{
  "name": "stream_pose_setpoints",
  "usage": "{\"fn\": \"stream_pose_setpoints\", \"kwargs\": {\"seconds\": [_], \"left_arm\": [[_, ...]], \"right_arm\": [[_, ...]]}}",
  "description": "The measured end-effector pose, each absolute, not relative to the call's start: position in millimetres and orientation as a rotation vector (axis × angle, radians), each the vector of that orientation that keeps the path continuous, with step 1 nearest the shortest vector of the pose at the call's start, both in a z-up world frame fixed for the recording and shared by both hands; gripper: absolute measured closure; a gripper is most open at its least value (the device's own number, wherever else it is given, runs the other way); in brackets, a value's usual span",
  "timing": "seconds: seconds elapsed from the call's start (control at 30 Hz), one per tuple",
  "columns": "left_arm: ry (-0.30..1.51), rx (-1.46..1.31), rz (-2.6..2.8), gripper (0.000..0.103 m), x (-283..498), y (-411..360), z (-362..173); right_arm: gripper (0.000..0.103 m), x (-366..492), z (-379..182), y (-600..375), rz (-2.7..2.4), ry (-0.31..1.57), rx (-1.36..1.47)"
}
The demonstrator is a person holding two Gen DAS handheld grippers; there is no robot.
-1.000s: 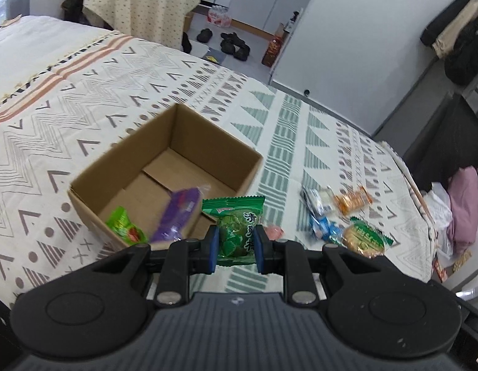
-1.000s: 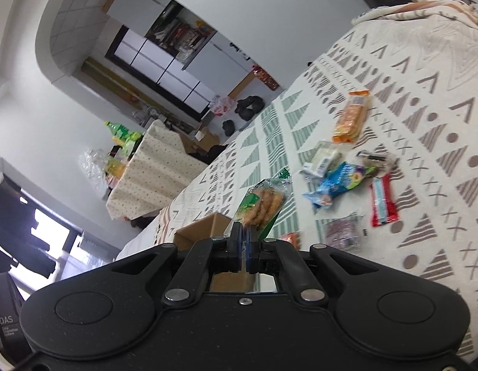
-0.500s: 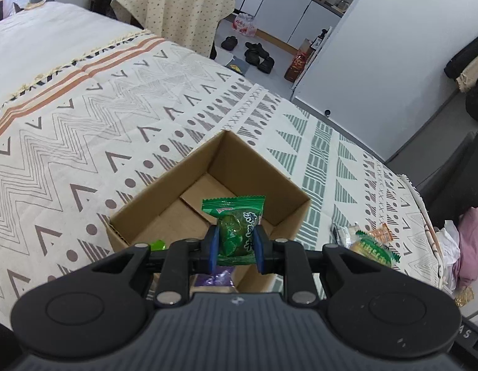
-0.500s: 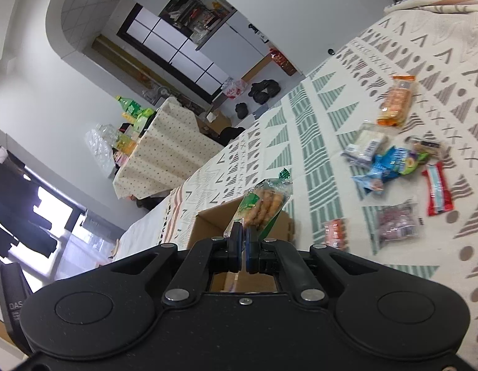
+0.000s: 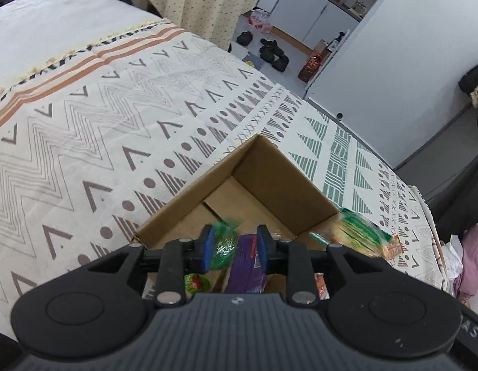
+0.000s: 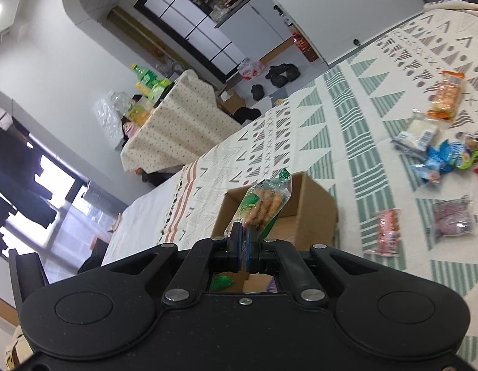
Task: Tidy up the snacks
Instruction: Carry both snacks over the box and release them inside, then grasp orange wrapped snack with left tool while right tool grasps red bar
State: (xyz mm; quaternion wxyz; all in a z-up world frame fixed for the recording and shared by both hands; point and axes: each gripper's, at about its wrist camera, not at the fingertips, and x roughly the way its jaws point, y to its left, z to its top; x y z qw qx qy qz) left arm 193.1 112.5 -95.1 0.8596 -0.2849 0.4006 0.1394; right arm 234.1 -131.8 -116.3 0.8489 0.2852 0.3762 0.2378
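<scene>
An open cardboard box [image 5: 279,182] sits on the patterned bed cover; it also shows in the right wrist view [image 6: 313,207]. My left gripper [image 5: 234,249] hangs over the box with its jaws apart. The green snack packet [image 5: 223,244] is loose and blurred beside the left finger, dropping into the box. A purple packet [image 5: 246,266] and a small green packet [image 5: 195,281] lie inside. My right gripper [image 6: 245,242] is shut on a green-and-clear packet of orange sticks [image 6: 263,205], held over the box's near side. That packet shows blurred in the left wrist view [image 5: 362,235].
Several loose snacks lie on the bed to the right: an orange packet [image 6: 446,95], a white packet [image 6: 418,134], a blue packet [image 6: 440,160], a pink sausage [image 6: 386,230] and a clear packet [image 6: 452,219]. A covered table [image 6: 174,123] stands beyond the bed.
My left gripper has moved over the box and opened, letting go of the green packet. My right gripper has carried the orange-stick packet closer to the box.
</scene>
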Motion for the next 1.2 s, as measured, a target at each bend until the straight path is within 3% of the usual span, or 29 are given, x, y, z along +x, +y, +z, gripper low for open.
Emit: {"fn": "stream_pose_setpoints", "kwargs": {"seconds": [0.13, 0.23, 0.3, 0.33, 0.37, 0.4, 0.6, 0.93, 1.2], "left_arm": [[0.827, -0.606, 0.299, 0.047, 188, 119, -89], [0.815, -0.595, 0.325, 0.036, 184, 124, -85], [0.819, -0.596, 0.343, 0.030, 182, 126, -84], [0.822, -0.594, 0.351, 0.027, 182, 126, -84], [0.825, -0.592, 0.358, 0.026, 181, 126, -83], [0.827, -0.590, 0.359, 0.024, 180, 126, -84], [0.860, -0.614, 0.361, 0.013, 176, 118, -84], [0.871, -0.561, 0.323, 0.000, 172, 80, -78], [0.866, -0.508, 0.284, 0.000, 174, 44, -72]], "right_arm": [[0.101, 235, -115, -114, 0.519, 0.803, 0.588], [0.100, 236, -114, -101, 0.543, 0.805, 0.582], [0.093, 236, -111, -93, 0.555, 0.810, 0.554], [0.080, 236, -111, -92, 0.543, 0.819, 0.552], [0.056, 236, -112, -93, 0.538, 0.829, 0.561], [0.048, 235, -113, -96, 0.528, 0.829, 0.569], [0.045, 223, -107, -120, 0.481, 0.809, 0.570], [0.023, 205, -104, -166, 0.398, 0.804, 0.530], [0.013, 193, -105, -209, 0.354, 0.795, 0.548]]}}
